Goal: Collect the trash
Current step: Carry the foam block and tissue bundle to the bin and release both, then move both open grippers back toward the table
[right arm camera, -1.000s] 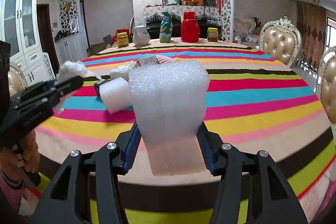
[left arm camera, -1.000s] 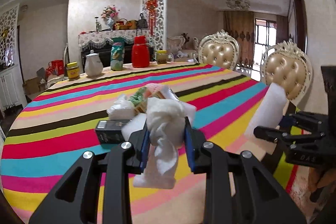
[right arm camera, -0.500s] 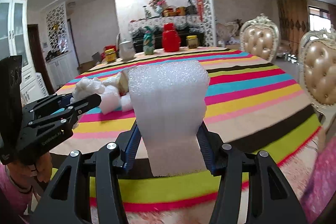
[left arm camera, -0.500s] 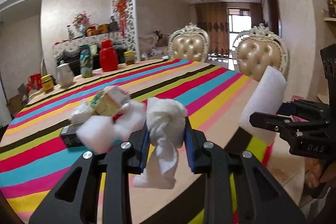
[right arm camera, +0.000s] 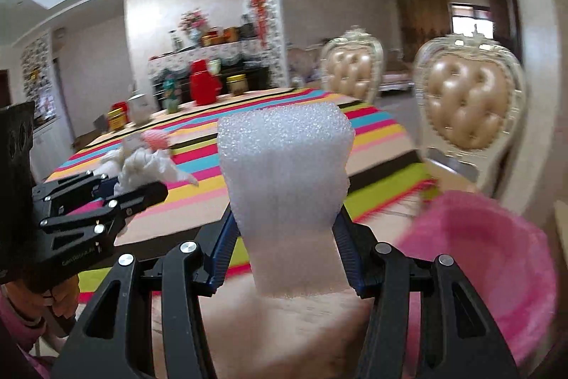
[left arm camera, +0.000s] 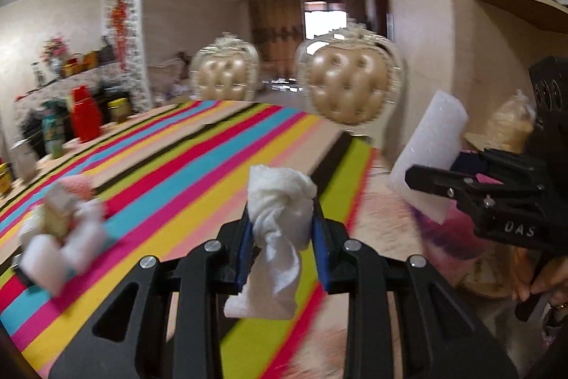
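Note:
My left gripper [left arm camera: 282,229] is shut on a crumpled white tissue [left arm camera: 275,229], held in the air past the table's near edge. My right gripper [right arm camera: 284,237] is shut on a white foam block [right arm camera: 285,190]; it also shows in the left wrist view [left arm camera: 426,162] at the right. A pink bin [right arm camera: 490,265] sits low at the right, just beside the foam block. A pile of remaining trash [left arm camera: 60,229], foam pieces and a small carton, lies on the striped tablecloth [left arm camera: 184,166]. The left gripper with its tissue shows in the right wrist view [right arm camera: 142,173].
Two gold padded chairs [left arm camera: 351,87] stand at the table's far right side. A red jug [left arm camera: 85,116], jars and a pitcher stand at the table's far end. A wall shelf [left arm camera: 518,2] with jars is at the upper right.
Both grippers have swung right and drawn back from the table with their loads. The trash pile has slid to the left of view and the pink bin has come into the right wrist view.

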`<state>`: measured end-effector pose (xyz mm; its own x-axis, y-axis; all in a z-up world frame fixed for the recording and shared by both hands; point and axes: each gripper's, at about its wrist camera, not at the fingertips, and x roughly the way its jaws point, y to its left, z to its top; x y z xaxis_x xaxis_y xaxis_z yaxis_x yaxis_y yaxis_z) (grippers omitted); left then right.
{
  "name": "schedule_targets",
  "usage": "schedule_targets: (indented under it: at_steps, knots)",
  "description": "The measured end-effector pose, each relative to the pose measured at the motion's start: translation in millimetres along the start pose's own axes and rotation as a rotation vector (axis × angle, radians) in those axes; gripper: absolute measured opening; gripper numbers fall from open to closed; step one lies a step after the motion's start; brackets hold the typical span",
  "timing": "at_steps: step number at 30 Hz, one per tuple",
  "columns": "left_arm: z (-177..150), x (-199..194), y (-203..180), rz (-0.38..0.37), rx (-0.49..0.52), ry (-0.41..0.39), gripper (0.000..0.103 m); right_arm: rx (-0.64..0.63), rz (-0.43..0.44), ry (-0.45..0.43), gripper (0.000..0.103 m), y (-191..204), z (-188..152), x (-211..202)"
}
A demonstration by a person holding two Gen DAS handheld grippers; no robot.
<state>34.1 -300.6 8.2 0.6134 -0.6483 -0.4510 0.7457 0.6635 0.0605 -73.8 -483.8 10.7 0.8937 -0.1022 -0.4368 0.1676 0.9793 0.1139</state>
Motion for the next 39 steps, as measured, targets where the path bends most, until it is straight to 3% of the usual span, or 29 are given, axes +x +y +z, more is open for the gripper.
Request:
schedule_targets:
  at_steps: [11,17,23,26,28,30,39]
  knots:
    - [23.4,63.1,-100.5,-0.259,0.074,0.047,0.029,0.139,-0.251,0.01,0.051,-122.2,-19.3,-35.6]
    - [36.5,86.3,-146.1,-0.356,0.096,0.053,0.029,0.22,-0.299,0.049,0.051,-169.1,-39.9,-40.5]
    - [52.0,113.5,-189.9,-0.445,0.117,0.059,0.031,0.246,-0.318,0.08,0.051,-190.8,-54.9,-39.2]
    - [56.7,129.1,-204.1,-0.449,0.121,0.077,0.035,0.261,-0.322,0.084,0.052,-196.8,-57.7,-37.9]
    - [57.7,136.9,-206.7,-0.426,0.12,0.081,0.055,0.27,-0.306,0.079,0.053,-200.2,-61.0,-36.8]
    - [57.4,139.9,-202.8,-0.392,0.118,0.068,0.064,0.261,-0.3,0.085,0.057,-200.1,-62.7,-33.6]
    - [50.3,130.3,-142.4,-0.244,0.085,0.051,0.069,0.268,-0.307,0.074,0.058,-193.6,-59.4,-36.3]
